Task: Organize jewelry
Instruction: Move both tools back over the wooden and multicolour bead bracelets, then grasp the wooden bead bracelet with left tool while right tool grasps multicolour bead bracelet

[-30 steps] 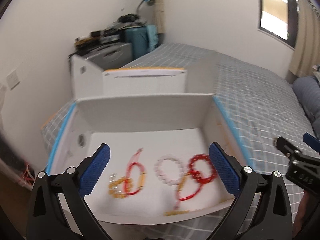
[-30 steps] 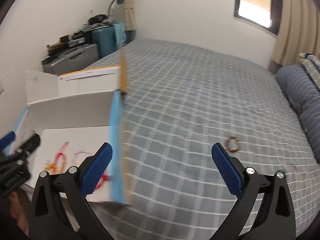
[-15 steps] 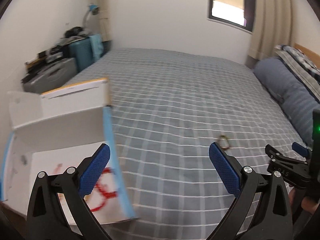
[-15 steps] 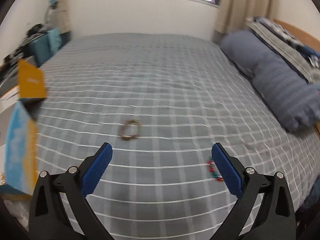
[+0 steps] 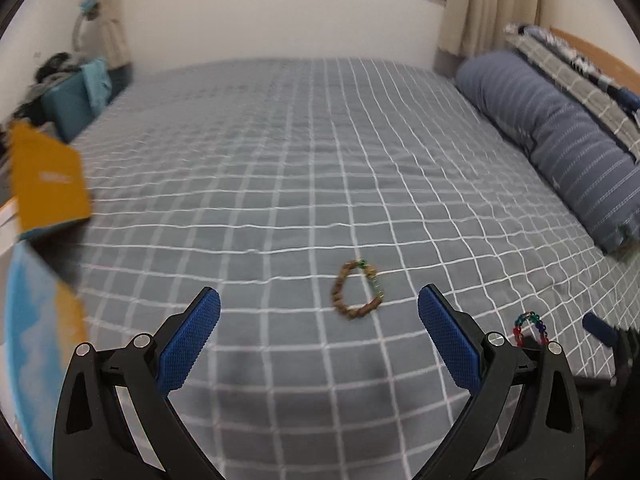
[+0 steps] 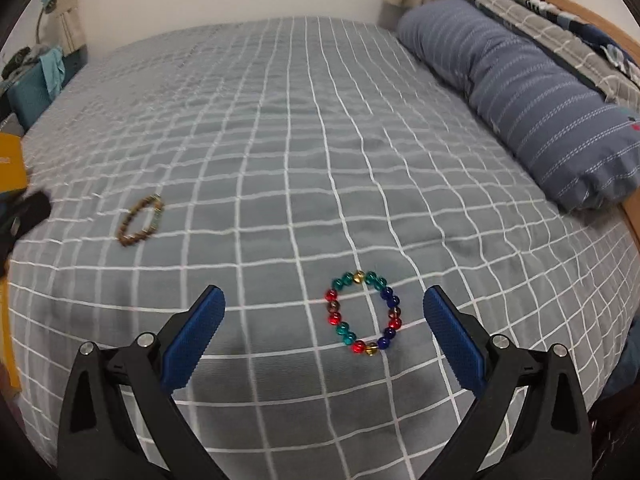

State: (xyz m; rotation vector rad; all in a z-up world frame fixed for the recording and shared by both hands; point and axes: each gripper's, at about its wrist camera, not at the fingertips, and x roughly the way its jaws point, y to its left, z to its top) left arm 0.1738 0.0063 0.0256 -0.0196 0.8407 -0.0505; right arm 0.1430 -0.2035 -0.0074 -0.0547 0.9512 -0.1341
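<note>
At far left the box (image 5: 44, 188) is glimpsed. Two bracelets are left loose on the bed (image 5: 280, 140) — brown bracelet (image 5: 357, 290) before the left tool (image 5: 319, 344), multicoloured bracelet (image 6: 363, 313) before the right tool (image 6: 324, 338); both tools are held apart, empty.

Both views swung right, away from the box. Left wrist view: box (image 5: 44, 188) gone from frame centre to a blurred orange-and-blue flap at the left edge; its red and white bracelets out of sight. Brown bracelet (image 5: 357, 290) now centre frame, between the left hand-held gripper's (image 5: 319, 336) wide-apart blue pads. Right wrist view: brown bracelet (image 6: 140, 220) shifted to mid-left; multicolored bracelet (image 6: 363, 313), earlier a lower-right speck, now between the right hand-held gripper's (image 6: 323, 336) spread pads.
</note>
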